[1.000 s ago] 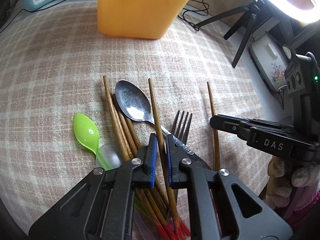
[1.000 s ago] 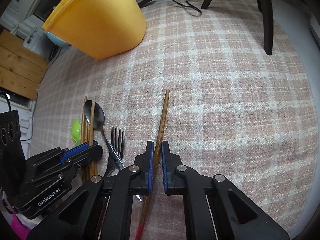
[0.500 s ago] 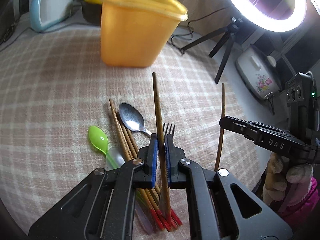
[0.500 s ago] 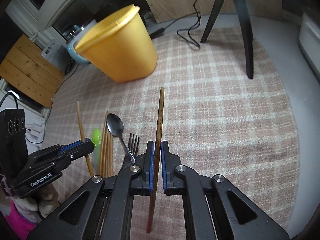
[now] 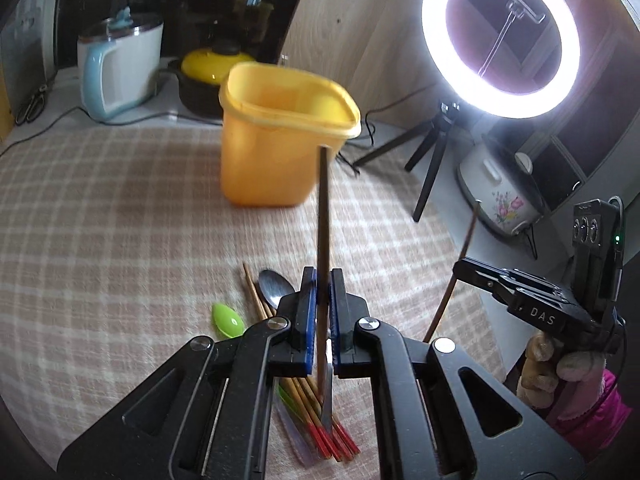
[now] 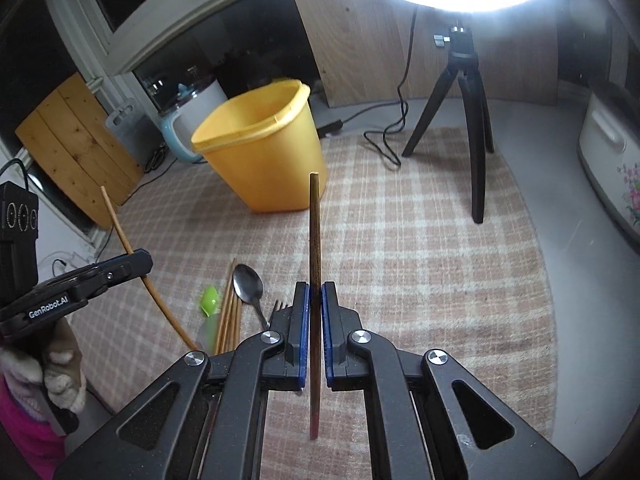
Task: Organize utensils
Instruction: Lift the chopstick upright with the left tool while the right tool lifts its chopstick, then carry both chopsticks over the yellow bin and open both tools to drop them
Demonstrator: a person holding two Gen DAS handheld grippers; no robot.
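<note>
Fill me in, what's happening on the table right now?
A person is sorting utensils with a handheld gripper in each hand. The left gripper is shut on one wooden chopstick, and the right gripper is shut on another chopstick; both are held clear of the checked cloth. The yellow bin stands open and looks empty. On the cloth lie the other chopsticks, a metal spoon, a fork and a green spoon.

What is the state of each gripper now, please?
Left gripper: closed on one chopstick.
Right gripper: closed on another chopstick.
</note>
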